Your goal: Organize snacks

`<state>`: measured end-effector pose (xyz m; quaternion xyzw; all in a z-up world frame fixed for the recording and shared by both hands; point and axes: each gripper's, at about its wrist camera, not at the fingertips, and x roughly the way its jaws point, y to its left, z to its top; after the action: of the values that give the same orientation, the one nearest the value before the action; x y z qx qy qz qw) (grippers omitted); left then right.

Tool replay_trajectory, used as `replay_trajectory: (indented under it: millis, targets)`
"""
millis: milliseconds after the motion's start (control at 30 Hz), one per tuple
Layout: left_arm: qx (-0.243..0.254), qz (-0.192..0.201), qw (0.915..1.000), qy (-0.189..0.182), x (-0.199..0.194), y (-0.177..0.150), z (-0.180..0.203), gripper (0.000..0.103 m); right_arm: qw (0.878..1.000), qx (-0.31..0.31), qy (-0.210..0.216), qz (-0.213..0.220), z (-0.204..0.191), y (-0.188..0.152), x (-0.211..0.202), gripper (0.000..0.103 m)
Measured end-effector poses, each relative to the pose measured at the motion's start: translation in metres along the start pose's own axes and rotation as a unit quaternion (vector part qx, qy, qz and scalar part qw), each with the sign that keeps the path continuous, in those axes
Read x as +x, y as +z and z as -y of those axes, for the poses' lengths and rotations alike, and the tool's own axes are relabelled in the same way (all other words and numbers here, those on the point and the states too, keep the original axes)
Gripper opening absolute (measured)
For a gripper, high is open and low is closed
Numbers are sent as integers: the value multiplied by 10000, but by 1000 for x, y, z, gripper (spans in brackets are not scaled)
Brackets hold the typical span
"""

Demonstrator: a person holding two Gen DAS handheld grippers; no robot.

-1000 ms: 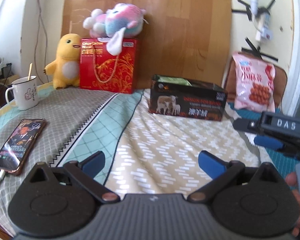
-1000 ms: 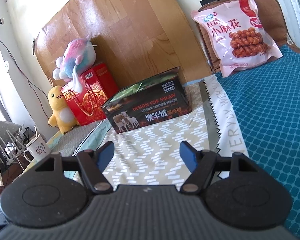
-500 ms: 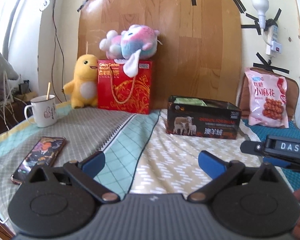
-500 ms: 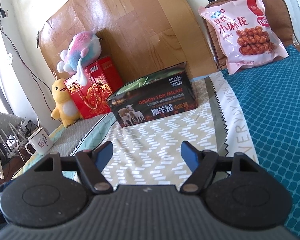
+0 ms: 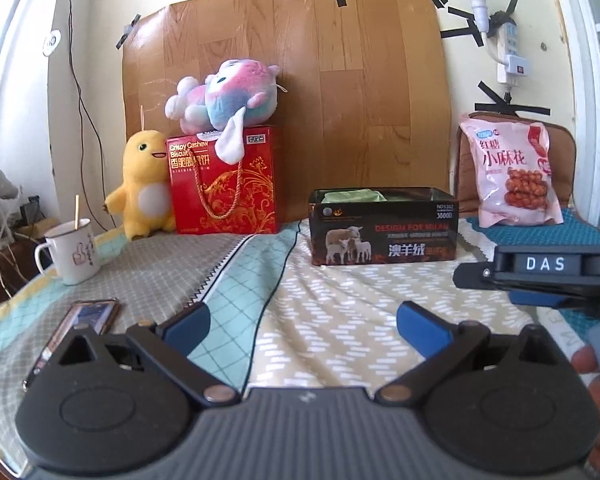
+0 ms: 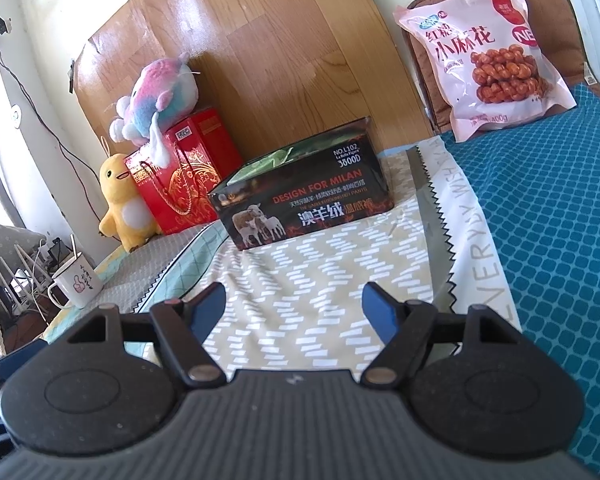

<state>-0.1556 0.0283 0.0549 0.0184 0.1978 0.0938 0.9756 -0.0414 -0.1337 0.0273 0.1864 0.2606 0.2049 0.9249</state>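
A pink snack bag with fried twists printed on it leans upright against a brown cushion at the far right. A black open box with sheep on its side sits mid-bed, with green packets inside. At the back left stands a red biscuit gift box. My left gripper is open over the patterned bedspread, well short of the black box. My right gripper is open too, with nothing between its fingers. In the left wrist view the right gripper's body shows at the right edge.
A yellow duck plush stands beside the red box, and a pink-blue plush lies on top of it. A white mug and a phone lie at the left. A wooden board backs the bed. Teal cloth covers the right.
The left wrist view has levelled and tipped upward, so more of the wall and board shows. The right gripper has held its place. Both stay open and empty.
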Motion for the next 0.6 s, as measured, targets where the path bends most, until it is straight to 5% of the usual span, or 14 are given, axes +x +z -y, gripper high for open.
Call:
replay_trajectory:
  millis: [300,600]
  targets:
    - [-106,287,9995,-19,-7,0,-3,103,10000,42,-14,-34,1,-2,2,77]
    - [-268,176,9993,186,-1,1,-11,103,10000,61,-22,-66,1,-3,3,77]
